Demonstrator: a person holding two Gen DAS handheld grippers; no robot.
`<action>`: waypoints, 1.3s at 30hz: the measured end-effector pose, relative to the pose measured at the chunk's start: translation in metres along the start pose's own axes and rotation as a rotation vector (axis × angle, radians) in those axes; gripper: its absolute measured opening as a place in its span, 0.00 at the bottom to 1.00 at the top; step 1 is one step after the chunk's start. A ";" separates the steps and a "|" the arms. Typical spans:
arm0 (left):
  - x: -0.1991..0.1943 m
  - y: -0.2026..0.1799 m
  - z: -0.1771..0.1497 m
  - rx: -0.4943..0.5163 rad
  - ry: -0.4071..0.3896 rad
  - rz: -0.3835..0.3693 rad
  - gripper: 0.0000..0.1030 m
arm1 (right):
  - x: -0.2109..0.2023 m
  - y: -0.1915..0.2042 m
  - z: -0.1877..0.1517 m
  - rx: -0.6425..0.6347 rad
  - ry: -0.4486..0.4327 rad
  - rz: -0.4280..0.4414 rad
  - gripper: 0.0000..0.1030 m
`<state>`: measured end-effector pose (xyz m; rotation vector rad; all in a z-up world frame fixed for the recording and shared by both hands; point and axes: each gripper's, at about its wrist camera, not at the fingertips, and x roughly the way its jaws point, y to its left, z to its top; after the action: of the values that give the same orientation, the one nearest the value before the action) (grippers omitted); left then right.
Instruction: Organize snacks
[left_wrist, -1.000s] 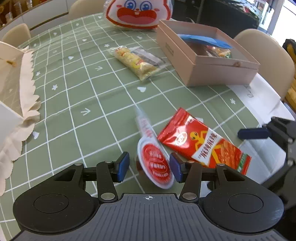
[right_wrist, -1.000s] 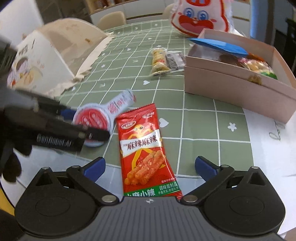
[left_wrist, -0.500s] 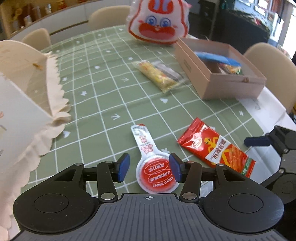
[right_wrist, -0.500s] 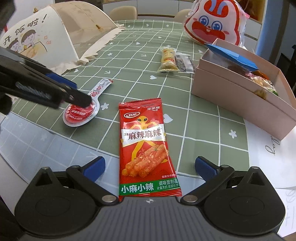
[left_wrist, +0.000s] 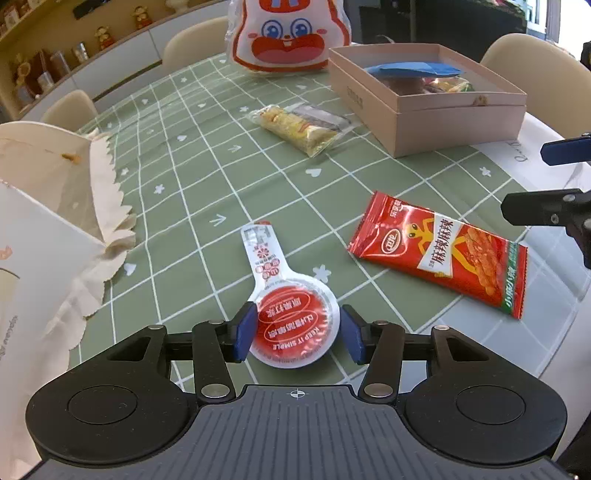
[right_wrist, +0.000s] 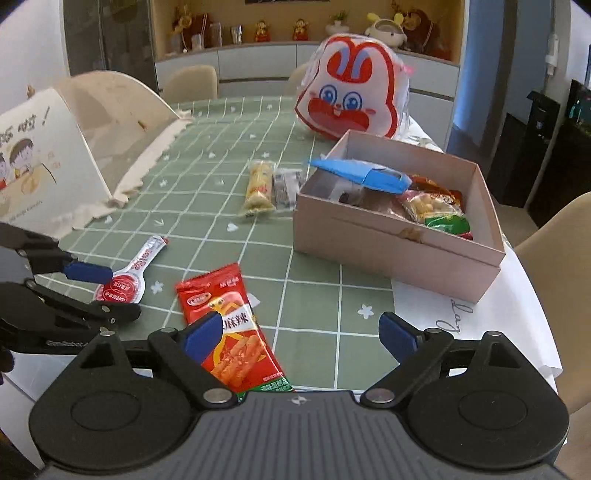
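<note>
Fingers of the left gripper (left_wrist: 295, 334) stand partly spread on either side of the round red-lidded jelly cup (left_wrist: 293, 326); in the left wrist view we see its left pad at the cup's rim and a gap between the right pad and the cup, so we cannot tell whether the cup is pinched. We note that the cup lies on the green checked tablecloth (left_wrist: 207, 173) with its long tab pointing away from the gripper. To its right lies the red spicy-snack packet (left_wrist: 439, 253), apart from the cup. Fingers of the right gripper (right_wrist: 301, 334) are widely spread and closing; in the right wrist view we see the near half of that packet (right_wrist: 231, 325) between them, close against the left pad, with neither pad pressing it. We find the left wrist view alone shows the cup's printed lid and its position relative to the pads; the right wrist view shows the same cup (right_wrist: 123, 288) only from the side, partly behind the left gripper's fingers (right_wrist: 86, 272). The right wrist view looks into the pink cardboard box (right_wrist: 391, 243) and shows several wrapped snacks and a blue paper piece (right_wrist: 364, 173) inside it; the left wrist view shows less of the contents. Both views show two clear-wrapped bars (left_wrist: 304, 127) lying side by side near the box, and a rabbit-face bag (right_wrist: 351, 98) behind it.
</note>
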<state>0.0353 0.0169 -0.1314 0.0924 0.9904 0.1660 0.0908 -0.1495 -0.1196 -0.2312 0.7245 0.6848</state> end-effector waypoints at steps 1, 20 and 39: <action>0.000 0.001 0.001 0.000 0.001 -0.016 0.55 | 0.001 -0.001 0.000 0.014 0.001 0.003 0.90; 0.020 0.033 0.012 -0.294 0.068 -0.123 0.76 | 0.013 -0.009 -0.002 0.059 0.057 0.028 0.90; -0.004 0.090 -0.028 -0.454 0.090 -0.224 0.65 | 0.032 0.052 -0.001 -0.055 0.122 0.136 0.89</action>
<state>0.0008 0.1048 -0.1300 -0.4435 1.0238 0.1866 0.0742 -0.0949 -0.1400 -0.2780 0.8444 0.8265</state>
